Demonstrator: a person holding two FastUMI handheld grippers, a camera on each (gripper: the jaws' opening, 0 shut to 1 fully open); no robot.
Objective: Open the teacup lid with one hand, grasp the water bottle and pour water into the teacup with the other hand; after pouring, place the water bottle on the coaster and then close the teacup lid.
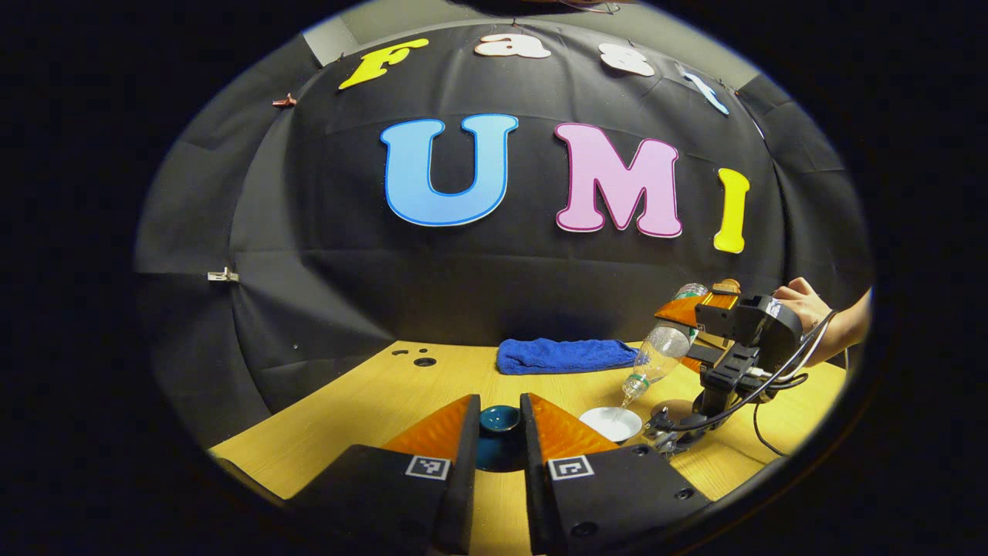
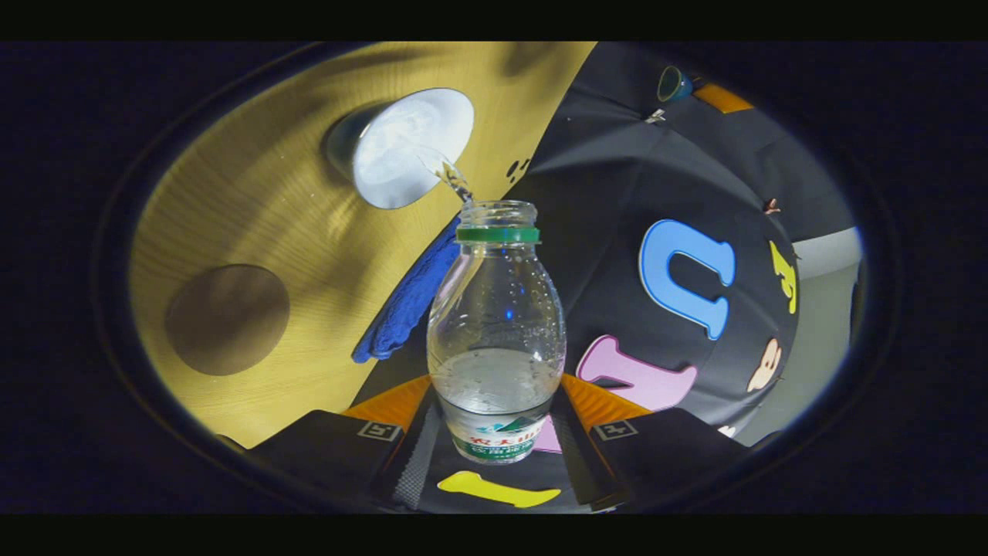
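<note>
In the left gripper view my left gripper (image 1: 500,408) is shut on the dark teal teacup lid (image 1: 499,419), held above the wooden table. To its right stands the white teacup (image 1: 610,423), uncovered. A clear water bottle (image 1: 658,354) with a green neck ring tilts mouth-down over it, gripped by my right gripper (image 1: 698,303) and a hand (image 1: 803,303). In the right gripper view my right gripper (image 2: 498,384) is shut on the bottle (image 2: 496,309). A thin stream runs from its mouth into the teacup (image 2: 413,147). The brown coaster (image 2: 227,319) lies beside the cup.
A folded blue cloth (image 1: 563,355) lies at the back of the wooden table (image 1: 363,417), near the black wall. Cables (image 1: 772,401) hang from the right gripper over the table's right side. Two small holes (image 1: 417,357) mark the back left of the tabletop.
</note>
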